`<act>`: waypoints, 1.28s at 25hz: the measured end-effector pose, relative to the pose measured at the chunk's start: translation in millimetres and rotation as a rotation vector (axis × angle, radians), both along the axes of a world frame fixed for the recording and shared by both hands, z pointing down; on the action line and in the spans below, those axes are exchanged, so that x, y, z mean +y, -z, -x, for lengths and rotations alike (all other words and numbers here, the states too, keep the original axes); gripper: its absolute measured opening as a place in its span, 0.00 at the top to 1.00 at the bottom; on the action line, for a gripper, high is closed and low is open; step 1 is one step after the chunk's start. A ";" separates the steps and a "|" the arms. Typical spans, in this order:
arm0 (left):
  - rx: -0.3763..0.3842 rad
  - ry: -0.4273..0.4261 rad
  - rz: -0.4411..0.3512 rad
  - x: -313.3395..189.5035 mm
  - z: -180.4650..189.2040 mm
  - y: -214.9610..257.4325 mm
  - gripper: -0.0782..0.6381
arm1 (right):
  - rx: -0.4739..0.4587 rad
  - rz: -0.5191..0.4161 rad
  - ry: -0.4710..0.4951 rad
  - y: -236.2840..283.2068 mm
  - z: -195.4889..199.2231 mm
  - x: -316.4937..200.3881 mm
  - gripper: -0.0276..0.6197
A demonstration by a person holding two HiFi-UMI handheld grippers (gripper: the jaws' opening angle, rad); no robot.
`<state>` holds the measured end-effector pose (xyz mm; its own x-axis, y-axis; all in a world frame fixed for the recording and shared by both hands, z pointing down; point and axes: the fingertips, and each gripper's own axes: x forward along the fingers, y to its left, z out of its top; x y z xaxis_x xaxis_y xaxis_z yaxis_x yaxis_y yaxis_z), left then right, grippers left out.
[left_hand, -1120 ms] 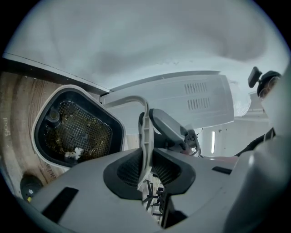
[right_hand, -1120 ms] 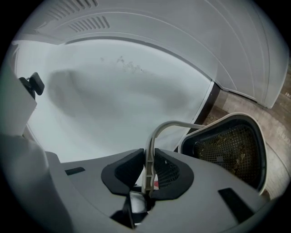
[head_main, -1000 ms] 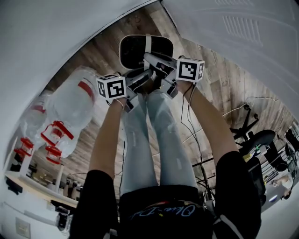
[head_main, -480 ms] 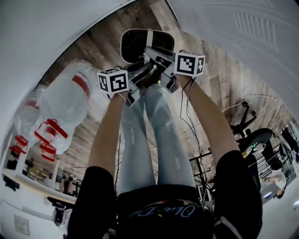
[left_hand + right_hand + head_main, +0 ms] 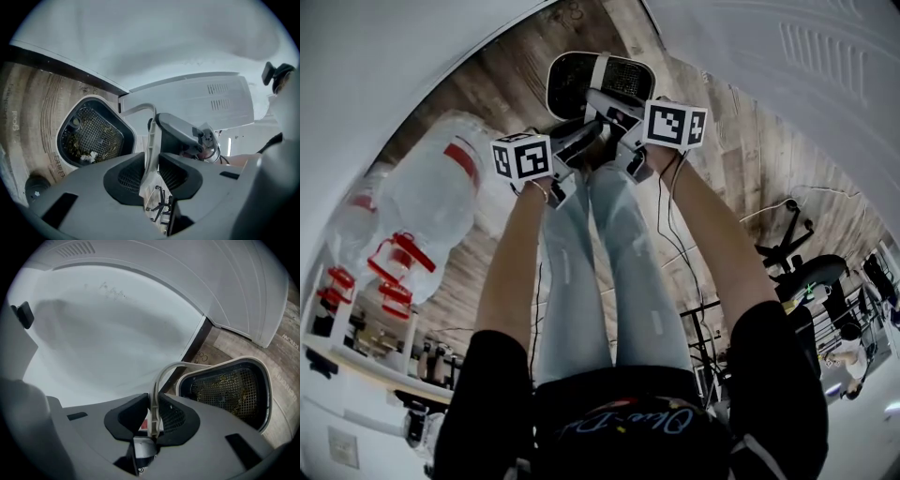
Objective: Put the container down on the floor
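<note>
The container (image 5: 598,82) is a white bin with a black mesh inside that holds bits of debris. It is down by the wooden floor next to the white wall; whether it touches the floor I cannot tell. Its thin white handle (image 5: 151,140) arches over it. My left gripper (image 5: 584,139) is shut on that handle, and in the left gripper view the strip is pinched between the dark pads (image 5: 176,173). My right gripper (image 5: 617,111) is shut on the same handle (image 5: 154,416) from the other side. The bin (image 5: 230,391) lies just beyond the right jaws.
Large clear water bottles (image 5: 431,192) with red handles lie at the left. A white wall (image 5: 403,66) and a white appliance panel (image 5: 787,66) flank the bin. Cables (image 5: 698,281) and an office chair (image 5: 802,258) are on the floor at the right. The person's legs (image 5: 609,281) are below the grippers.
Both grippers and the container have shifted a little farther from the person, up in the head view. Both grips on the handle are unchanged.
</note>
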<state>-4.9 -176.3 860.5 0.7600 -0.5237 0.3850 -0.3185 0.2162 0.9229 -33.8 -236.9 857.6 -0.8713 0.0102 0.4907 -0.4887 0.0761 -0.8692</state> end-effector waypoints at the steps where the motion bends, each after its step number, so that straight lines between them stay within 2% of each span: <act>1: -0.010 0.005 0.000 0.5 3.6 -0.6 0.79 | 0.005 -0.003 -0.003 -0.4 2.8 0.2 0.86; 4: -0.046 0.022 -0.003 3.2 14.1 -2.6 0.79 | 0.017 -0.017 -0.003 -0.9 12.3 3.1 0.86; 9: -0.092 0.031 -0.001 8.2 23.2 -7.1 0.78 | 0.033 0.001 -0.047 1.2 20.3 7.4 0.75; 15: -0.174 0.092 0.011 10.1 50.1 -16.0 0.78 | 0.046 -0.017 -0.025 6.8 19.5 15.3 0.74; 20: -0.260 0.121 0.025 18.1 73.2 -27.6 0.77 | 0.030 0.010 -0.059 14.1 13.1 20.6 0.74; 23: -0.331 0.114 0.031 20.2 82.4 -34.4 0.77 | 0.016 -0.011 -0.060 20.2 9.7 19.6 0.74; 29: -0.447 0.098 0.080 29.3 101.0 -43.4 0.76 | -0.017 -0.008 -0.125 31.4 10.7 16.4 0.74; 32: -0.465 0.085 0.089 33.5 105.9 -47.2 0.76 | -0.024 -0.018 -0.120 37.6 9.5 16.9 0.74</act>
<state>-110.8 -142.9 907.7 0.4519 -0.5262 0.7204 -0.6711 0.3315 0.6631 -43.4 -220.0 820.0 -0.8771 -0.1035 0.4691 -0.4744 0.0336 -0.8796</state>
